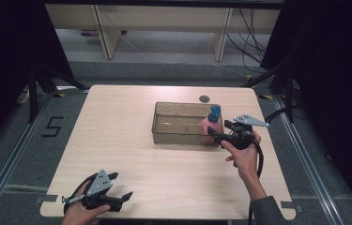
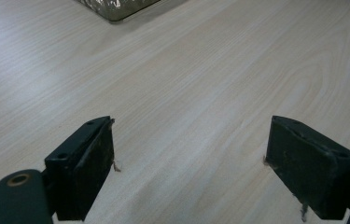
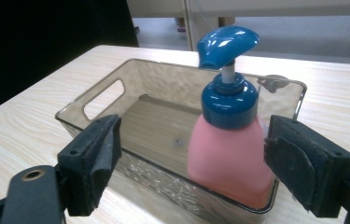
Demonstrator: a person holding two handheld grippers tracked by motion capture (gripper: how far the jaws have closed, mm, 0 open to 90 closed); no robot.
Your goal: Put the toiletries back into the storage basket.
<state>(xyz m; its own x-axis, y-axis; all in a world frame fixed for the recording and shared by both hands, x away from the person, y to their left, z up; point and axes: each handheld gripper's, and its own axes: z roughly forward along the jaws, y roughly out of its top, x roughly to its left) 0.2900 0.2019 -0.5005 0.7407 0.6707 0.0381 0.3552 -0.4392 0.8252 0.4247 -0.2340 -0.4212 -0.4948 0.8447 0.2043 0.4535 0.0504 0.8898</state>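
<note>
Pink soap bottle (image 3: 228, 158) — glossy blue pump, ribbed translucent bin (image 3: 98, 100)

Pink bottle (image 3: 228, 158) with blue pump, smoky clear bin (image 3: 98, 98).

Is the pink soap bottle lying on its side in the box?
No, the pink soap bottle stands upright in the clear box, with its blue pump pointing up at the top.

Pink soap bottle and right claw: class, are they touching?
Apart. In the right gripper view the right claw stands open, and its left pad shows a plain gap from the pink soap bottle standing in the clear bin.
</note>
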